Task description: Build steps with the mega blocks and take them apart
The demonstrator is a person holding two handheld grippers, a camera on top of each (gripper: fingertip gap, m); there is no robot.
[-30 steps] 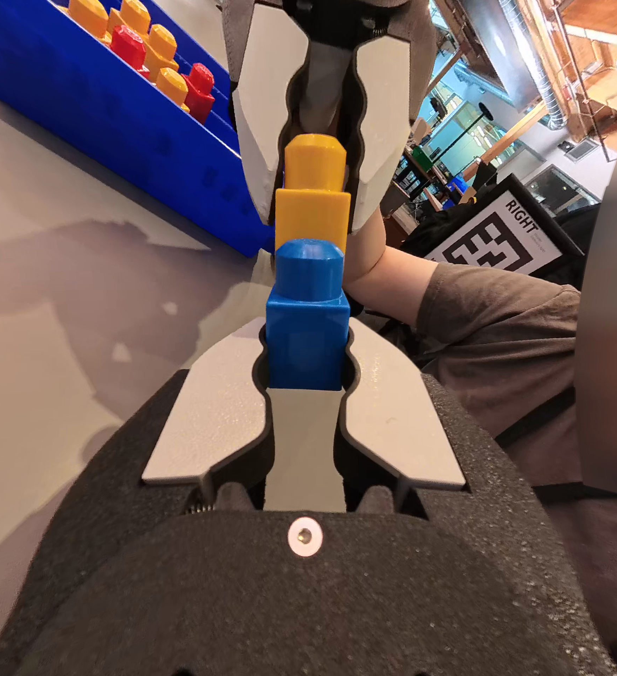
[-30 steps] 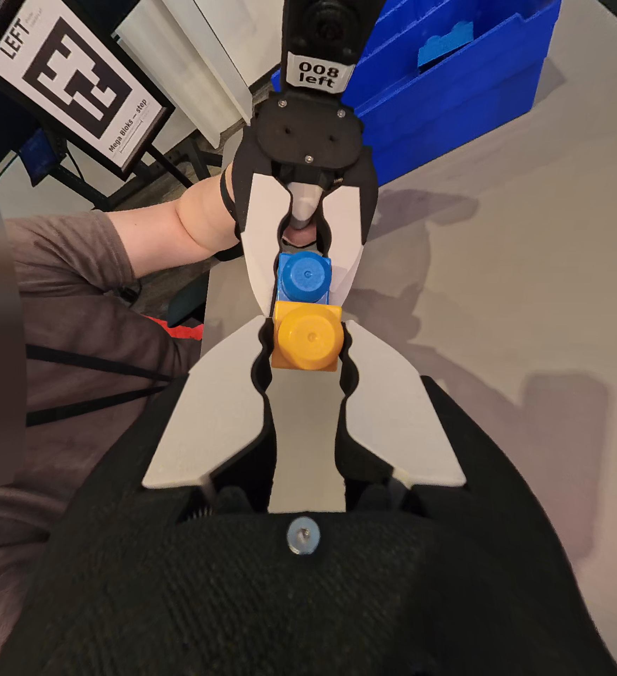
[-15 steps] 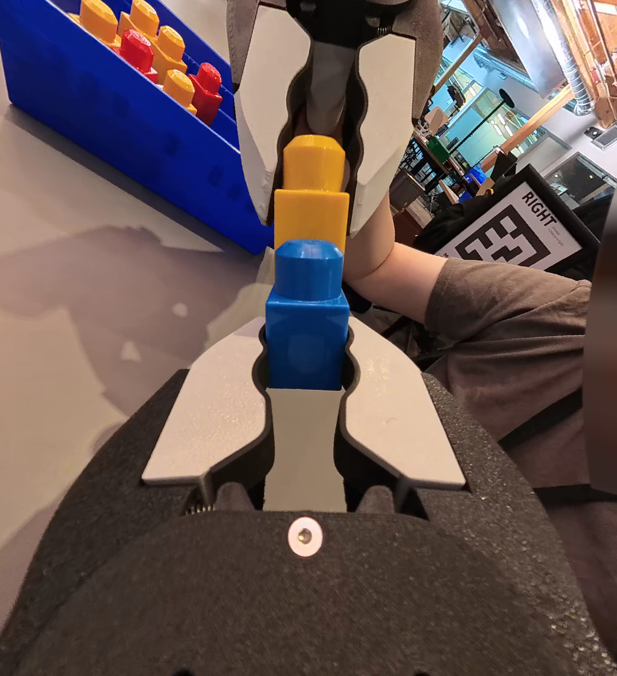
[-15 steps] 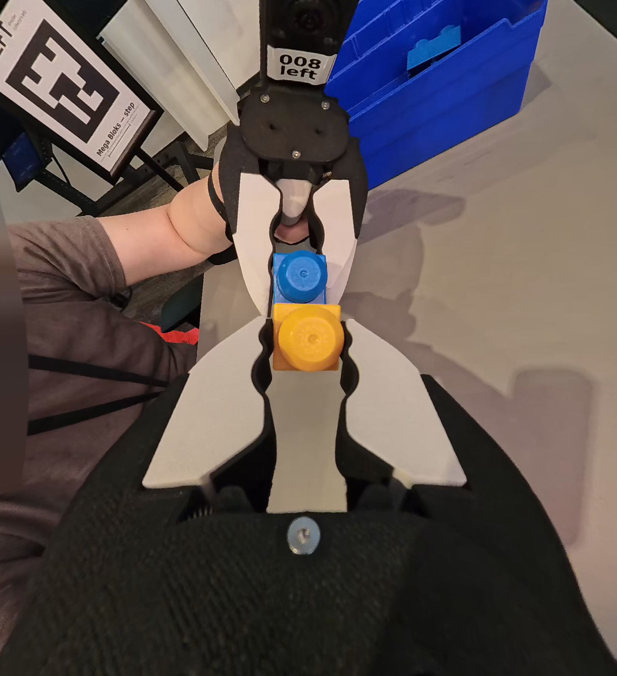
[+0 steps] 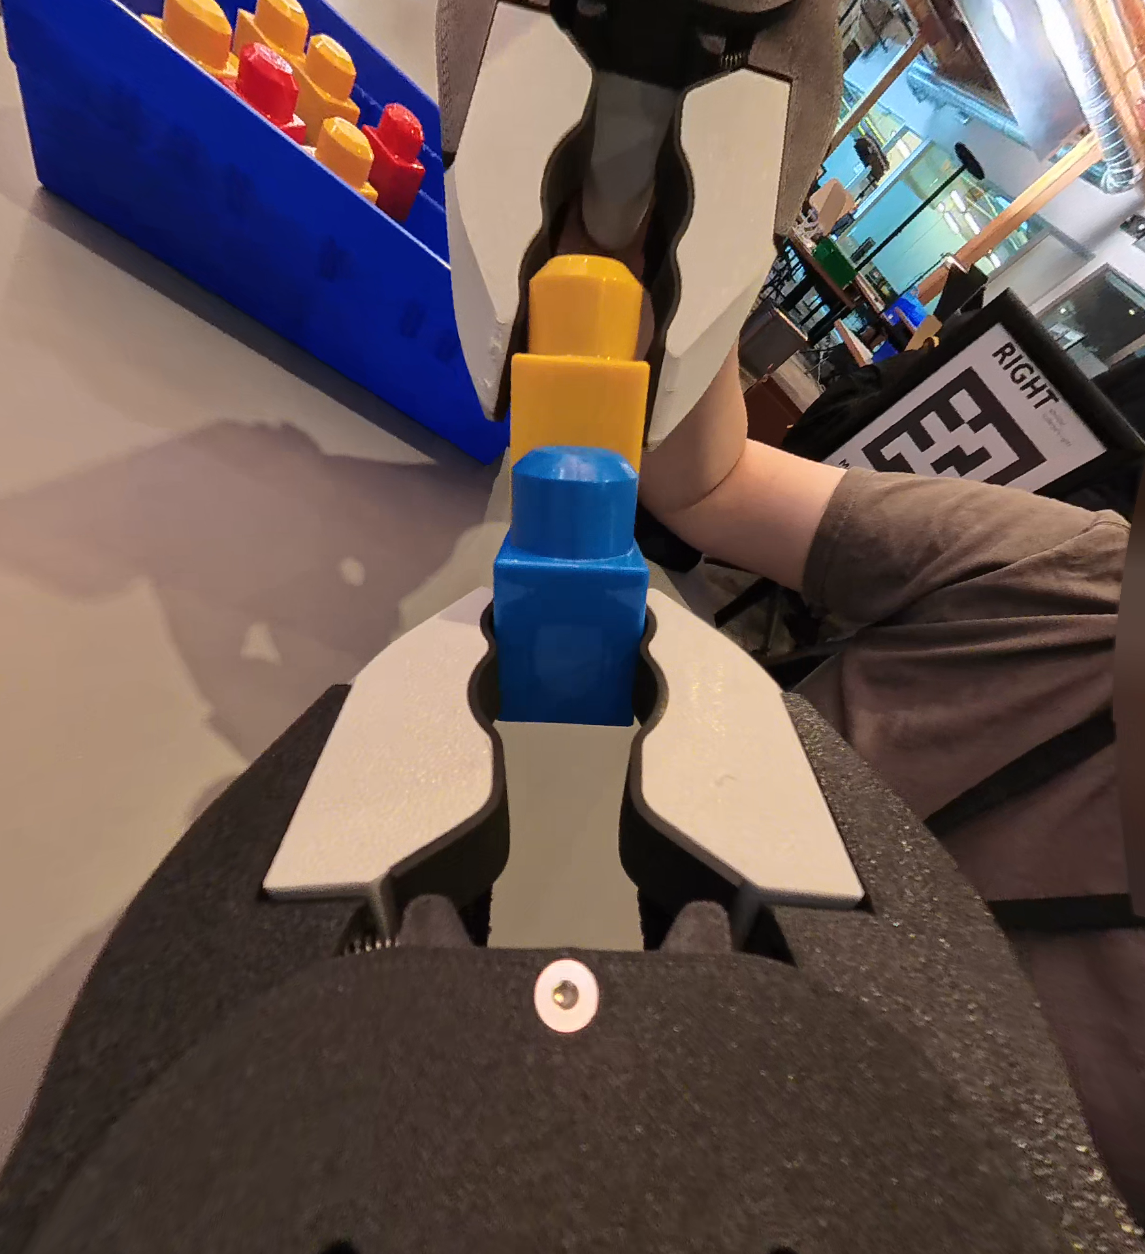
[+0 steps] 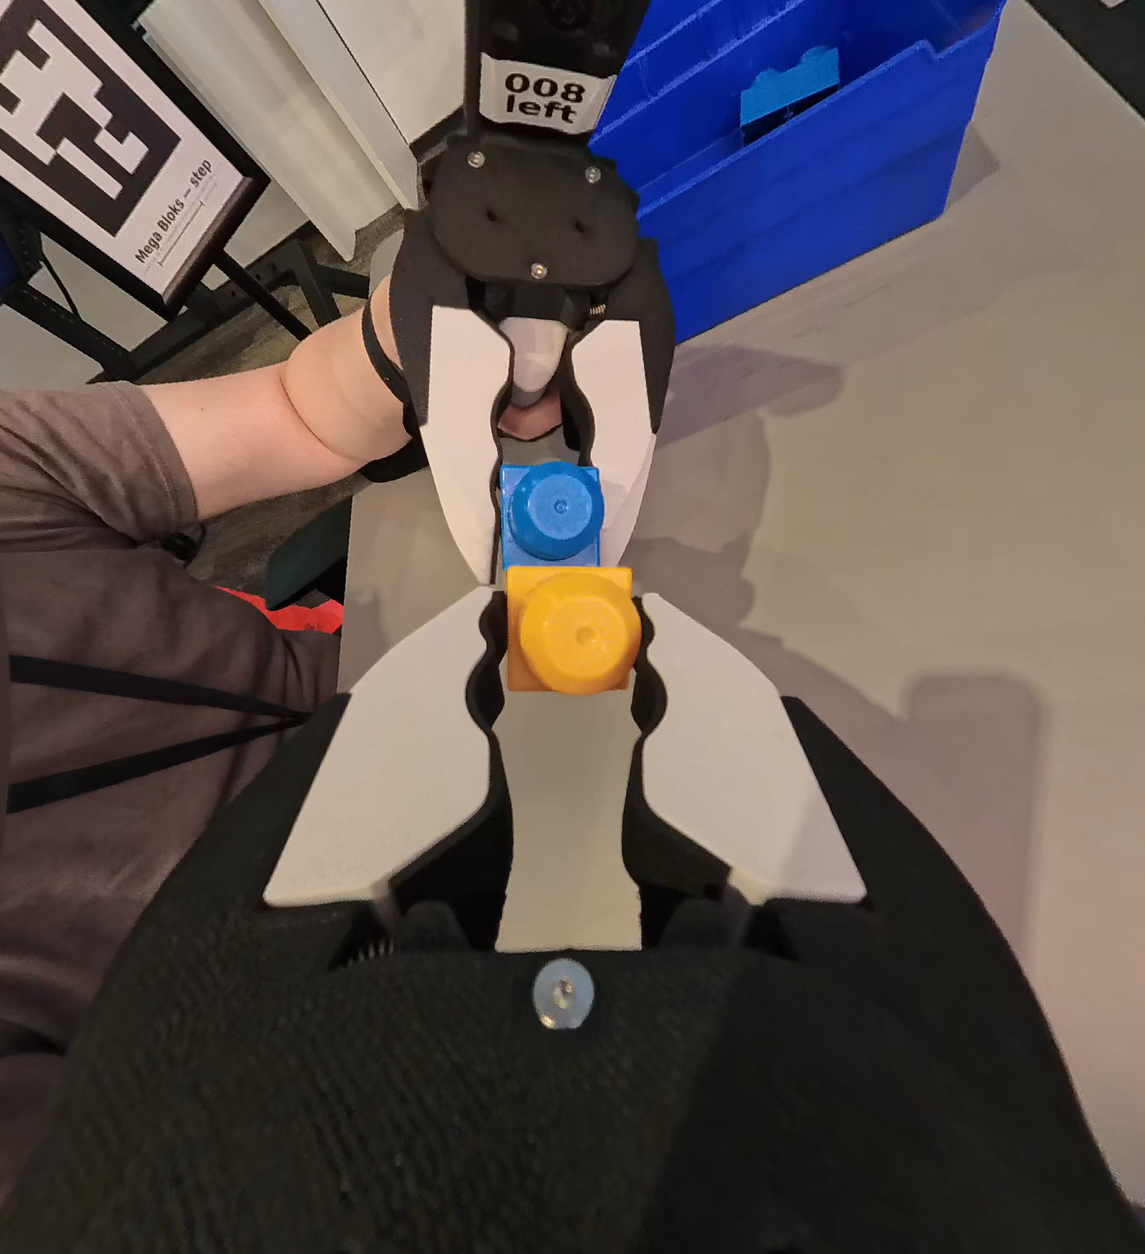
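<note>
Left wrist view | left gripper [image 5: 569, 651] clamped on blue block [image 5: 569, 638] | right gripper [image 5: 579, 400] clamped on yellow block [image 5: 579, 407] | blocks touching, above surface [image 5: 115, 611]

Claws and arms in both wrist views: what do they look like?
Each claw, left and right, has two flat pale-grey fingers with wavy black inner edges on a grainy black body with a silver screw. The left carries a white label. The person wears a brown short sleeve and a black wrist strap.

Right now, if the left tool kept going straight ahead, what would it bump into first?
Probably the yellow block held by the right tool. It sits directly ahead of the left tool's blue block, seemingly touching it.
</note>
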